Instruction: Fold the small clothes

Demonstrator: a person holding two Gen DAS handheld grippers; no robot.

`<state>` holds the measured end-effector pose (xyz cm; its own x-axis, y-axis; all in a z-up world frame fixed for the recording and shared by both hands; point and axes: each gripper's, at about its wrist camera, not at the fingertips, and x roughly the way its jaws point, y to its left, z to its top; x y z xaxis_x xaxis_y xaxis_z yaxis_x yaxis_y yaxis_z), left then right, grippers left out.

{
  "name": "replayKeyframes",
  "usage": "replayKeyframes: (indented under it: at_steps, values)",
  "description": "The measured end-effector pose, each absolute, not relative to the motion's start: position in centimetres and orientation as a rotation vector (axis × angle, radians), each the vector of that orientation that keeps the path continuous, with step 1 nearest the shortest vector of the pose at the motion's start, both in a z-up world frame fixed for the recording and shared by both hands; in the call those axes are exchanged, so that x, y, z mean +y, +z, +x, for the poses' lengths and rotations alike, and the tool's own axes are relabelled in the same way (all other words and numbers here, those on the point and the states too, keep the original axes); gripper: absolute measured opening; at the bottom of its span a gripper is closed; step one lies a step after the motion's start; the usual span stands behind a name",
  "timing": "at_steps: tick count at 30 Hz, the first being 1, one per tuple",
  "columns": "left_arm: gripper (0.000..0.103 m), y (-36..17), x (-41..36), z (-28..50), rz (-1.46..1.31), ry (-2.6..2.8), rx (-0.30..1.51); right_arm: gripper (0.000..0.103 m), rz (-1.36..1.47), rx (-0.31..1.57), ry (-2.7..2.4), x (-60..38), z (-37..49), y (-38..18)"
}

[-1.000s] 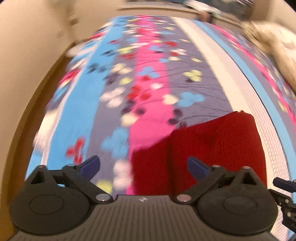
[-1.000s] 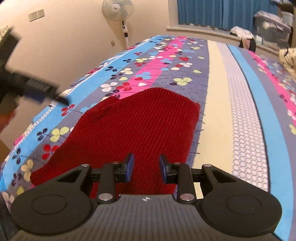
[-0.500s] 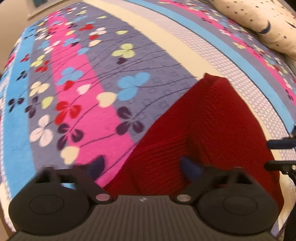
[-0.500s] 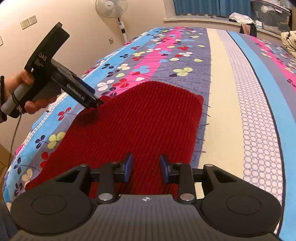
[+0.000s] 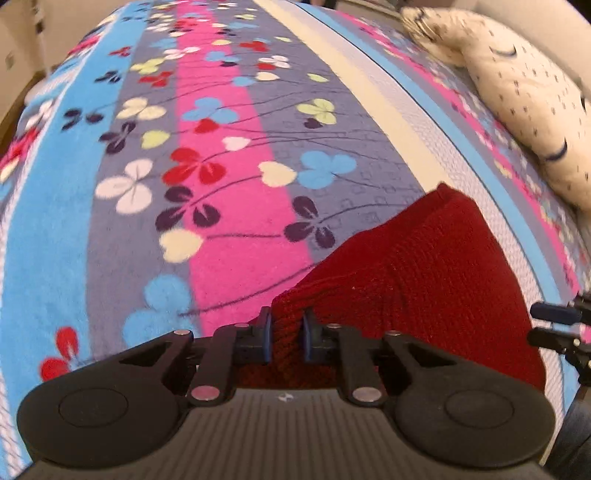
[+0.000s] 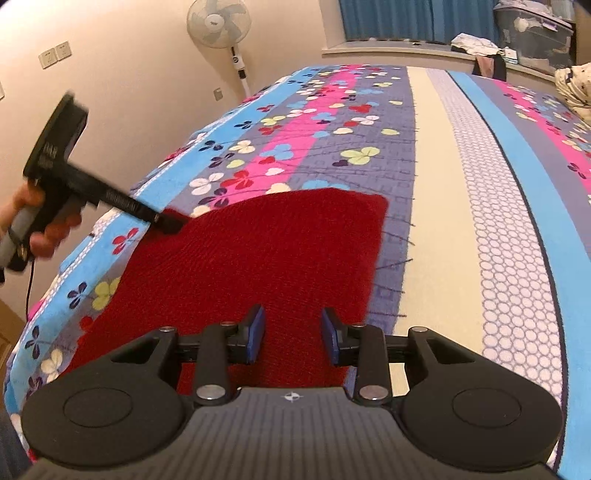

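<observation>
The left gripper (image 5: 286, 338) is closing on the red knit garment's (image 5: 424, 280) corner at 6 o'clock. The right gripper's (image 6: 291, 338) fingers are standing apart over the garment on the bed (image 6: 461, 184).

dark red knit garment (image 6: 266, 251), striped clover-print blanket (image 5: 221, 177), cream speckled pillow (image 5: 517, 92), blue curtains (image 6: 417, 18)

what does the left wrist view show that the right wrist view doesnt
Only the left wrist view shows the left gripper closing, a bunched edge of the red knit garment between its pads, and the whole cream pillow.

Only the right wrist view shows the standing fan, blue curtains and the hand holding the left gripper.

Both show the garment on the floral bedspread and the right gripper.
</observation>
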<state>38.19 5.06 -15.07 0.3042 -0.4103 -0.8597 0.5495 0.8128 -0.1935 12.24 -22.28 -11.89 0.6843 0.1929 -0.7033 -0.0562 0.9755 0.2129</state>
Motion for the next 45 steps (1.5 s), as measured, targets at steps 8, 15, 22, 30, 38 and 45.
replayKeyframes:
  at_steps: [8, 15, 22, 30, 38, 45]
  values:
    - [0.088, -14.5, 6.5, 37.4, 0.093, -0.415, 1.063, 0.037, 0.045, 0.854, 0.129, -19.9, 15.5, -13.5]
    - [0.103, -9.1, 6.9, 27.4, 0.300, -0.214, 0.975, 0.058, 0.153, 0.831, 0.102, -20.4, 10.8, -9.0]
    - [0.103, -6.8, 9.3, 13.9, 0.204, -0.144, 1.071, 0.081, 0.222, 0.789, 0.061, -17.7, -1.3, -4.9]
    - [0.103, -4.9, 9.8, 2.7, 0.136, -0.128, 1.063, 0.082, 0.296, 0.782, -0.081, -15.9, -10.9, -3.9]
    - [0.103, -4.0, 9.7, -0.7, 0.159, -0.118, 1.038, 0.082, 0.272, 0.769, -0.071, -15.2, -14.5, -3.1]
    - [0.103, -4.6, 9.1, 0.2, 0.167, -0.123, 1.048, 0.082, 0.251, 0.765, -0.064, -15.1, -14.1, -2.7]
